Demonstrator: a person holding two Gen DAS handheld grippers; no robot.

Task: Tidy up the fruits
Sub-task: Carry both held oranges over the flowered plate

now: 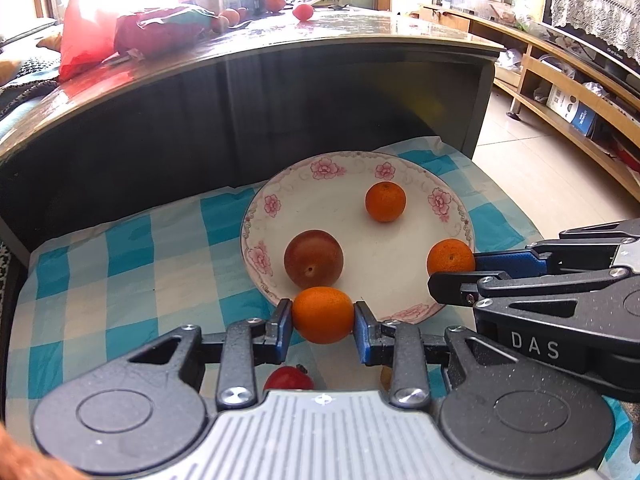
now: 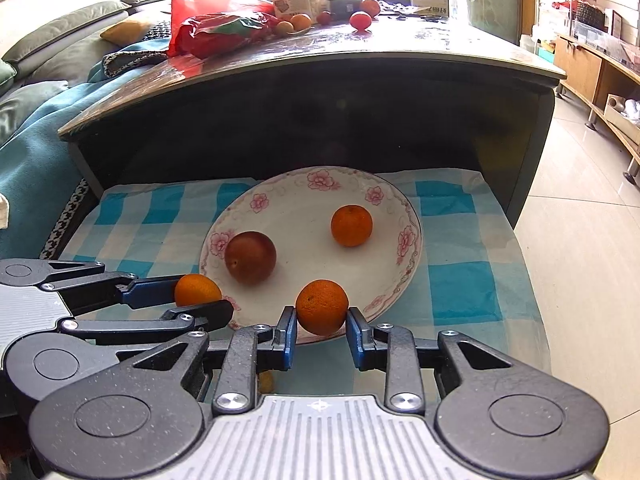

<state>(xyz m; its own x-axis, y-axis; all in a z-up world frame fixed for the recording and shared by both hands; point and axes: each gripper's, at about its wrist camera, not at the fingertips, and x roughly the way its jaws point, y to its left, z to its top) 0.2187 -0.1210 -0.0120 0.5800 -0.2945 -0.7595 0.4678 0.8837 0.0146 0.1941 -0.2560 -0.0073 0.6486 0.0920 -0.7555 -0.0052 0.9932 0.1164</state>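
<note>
Black grippers [image 1: 323, 322] with blue pads [image 1: 285, 322] (one lettered "DAS"), silver screws.

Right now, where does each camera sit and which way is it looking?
Left wrist: behind the left tongs, angled down at the plate; they clamp an orange; right tongs enter right.
Right wrist: behind the right tongs clamping another orange; left tongs enter left.
Shared: plate, plum, checked cloth.

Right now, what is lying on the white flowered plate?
Resting on the white flowered plate are a dark red round fruit and a small orange mandarin. Two more mandarins are held over its near rim, and the rim beneath them is hidden.
</note>
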